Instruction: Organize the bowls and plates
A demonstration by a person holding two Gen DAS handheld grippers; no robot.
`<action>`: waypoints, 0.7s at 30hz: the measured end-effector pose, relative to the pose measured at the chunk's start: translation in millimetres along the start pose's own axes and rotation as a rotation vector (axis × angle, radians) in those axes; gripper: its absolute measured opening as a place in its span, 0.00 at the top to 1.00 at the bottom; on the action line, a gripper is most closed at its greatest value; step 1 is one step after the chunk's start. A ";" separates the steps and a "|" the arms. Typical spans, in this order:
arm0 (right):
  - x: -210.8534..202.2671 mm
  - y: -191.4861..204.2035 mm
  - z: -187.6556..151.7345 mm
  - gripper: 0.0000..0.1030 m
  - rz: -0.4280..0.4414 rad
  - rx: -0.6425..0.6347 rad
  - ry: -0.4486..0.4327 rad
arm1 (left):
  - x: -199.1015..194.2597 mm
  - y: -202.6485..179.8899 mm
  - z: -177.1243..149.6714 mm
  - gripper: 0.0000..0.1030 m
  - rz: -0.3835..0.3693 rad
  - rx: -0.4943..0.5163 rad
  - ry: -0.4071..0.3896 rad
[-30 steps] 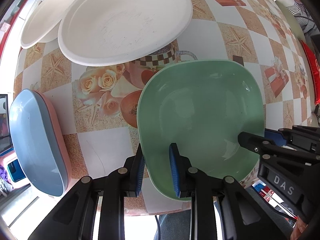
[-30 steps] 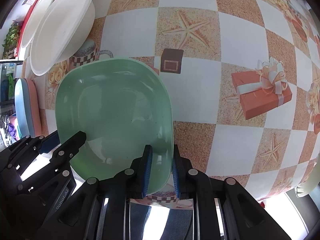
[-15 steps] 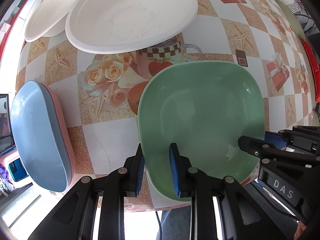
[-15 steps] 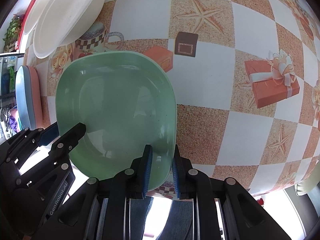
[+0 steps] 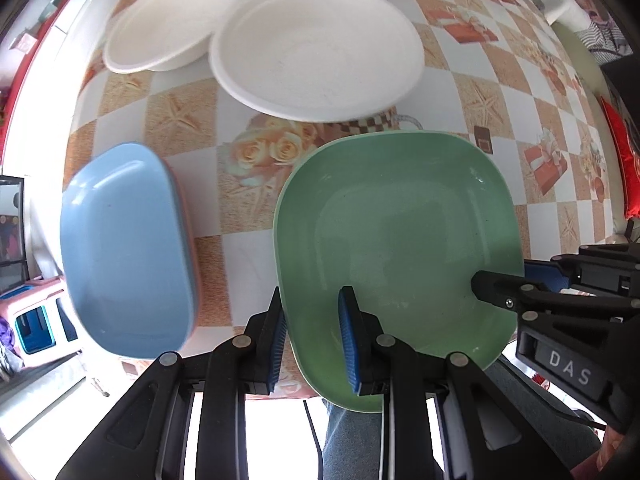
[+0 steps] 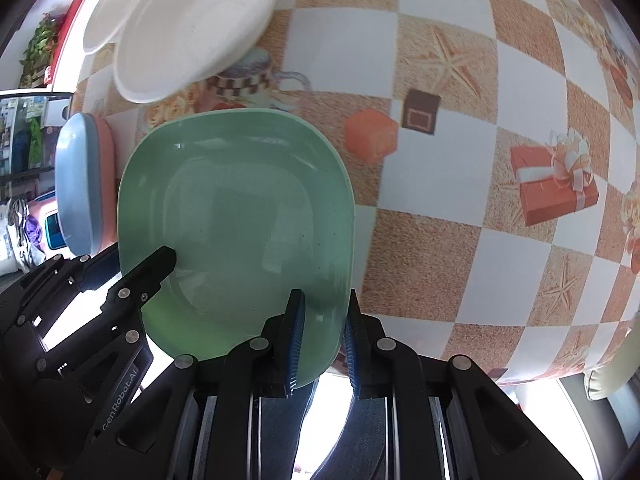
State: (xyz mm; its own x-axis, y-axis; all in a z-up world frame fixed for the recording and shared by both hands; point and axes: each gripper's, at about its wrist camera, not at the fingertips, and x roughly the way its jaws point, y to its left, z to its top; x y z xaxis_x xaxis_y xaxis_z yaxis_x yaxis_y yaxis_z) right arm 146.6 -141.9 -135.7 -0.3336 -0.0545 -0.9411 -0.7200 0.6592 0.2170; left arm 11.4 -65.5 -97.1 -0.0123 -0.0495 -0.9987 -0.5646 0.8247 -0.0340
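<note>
A square green plate [image 5: 396, 236] hangs above the patterned table, held by both grippers. My left gripper [image 5: 314, 344] is shut on the plate's near left rim. My right gripper [image 6: 322, 336] is shut on the near right rim of the same green plate [image 6: 240, 220]. In the left wrist view the right gripper [image 5: 516, 282] shows at the plate's right edge. A blue plate [image 5: 124, 252] lies on a pink one at the table's left edge. Round white plates [image 5: 316, 52] overlap at the back left.
The table [image 6: 460, 168] has a checked cloth with printed starfish, gift boxes and roses. Its near edge runs just under both grippers. A pink stool [image 5: 36, 320] stands beyond the left edge. A person's trouser leg [image 5: 344, 440] shows below the table edge.
Both grippers have risen with the green plate, so the table looks farther away. The blue plate and white plates have come further into view.
</note>
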 end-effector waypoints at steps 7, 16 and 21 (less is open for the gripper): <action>-21.9 39.5 3.4 0.80 0.023 -0.069 -0.028 | -25.4 32.4 7.7 0.74 0.030 -0.071 -0.054; -22.3 103.8 21.4 0.80 0.058 -0.152 0.001 | -34.9 91.0 11.4 0.70 0.075 -0.174 -0.081; -5.1 127.2 43.1 0.80 0.082 -0.182 0.041 | -28.5 125.2 5.8 0.70 0.103 -0.230 -0.073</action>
State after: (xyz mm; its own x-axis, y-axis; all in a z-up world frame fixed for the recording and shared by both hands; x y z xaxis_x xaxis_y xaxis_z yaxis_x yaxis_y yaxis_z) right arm 82.9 -25.4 -114.5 -0.4174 -0.0392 -0.9079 -0.7864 0.5163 0.3392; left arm -54.2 42.5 -73.1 -0.0249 0.0759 -0.9968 -0.7360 0.6734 0.0696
